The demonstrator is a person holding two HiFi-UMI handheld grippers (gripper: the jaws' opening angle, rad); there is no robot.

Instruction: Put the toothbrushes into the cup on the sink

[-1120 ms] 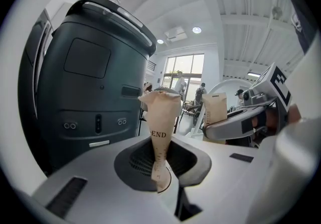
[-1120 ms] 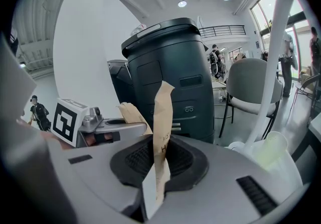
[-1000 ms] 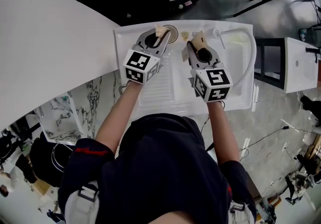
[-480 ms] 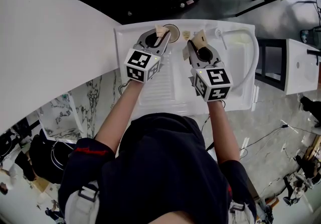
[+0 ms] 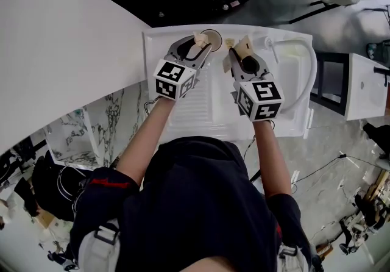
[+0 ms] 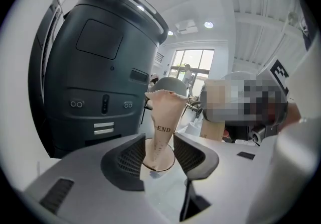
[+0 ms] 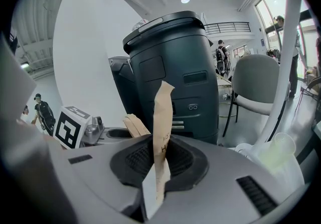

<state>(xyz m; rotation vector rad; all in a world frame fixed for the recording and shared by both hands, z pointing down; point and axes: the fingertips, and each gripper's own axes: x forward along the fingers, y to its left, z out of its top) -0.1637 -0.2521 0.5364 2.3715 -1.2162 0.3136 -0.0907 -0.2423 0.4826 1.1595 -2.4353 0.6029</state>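
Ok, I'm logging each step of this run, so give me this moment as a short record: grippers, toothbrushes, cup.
left gripper: open, jaws just opened, pads clear of the first toothbrush
first toothbrush: paper-wrapped, standing in the cup
cup: on the far rim of the sink
right gripper: shut on the second toothbrush
second toothbrush: paper-wrapped, upright, not yet in the cup

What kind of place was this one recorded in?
Probably an open office or lab hall rather than a bathroom. The white sink unit stands in front of a big dark machine, with an office chair and people walking about behind it.
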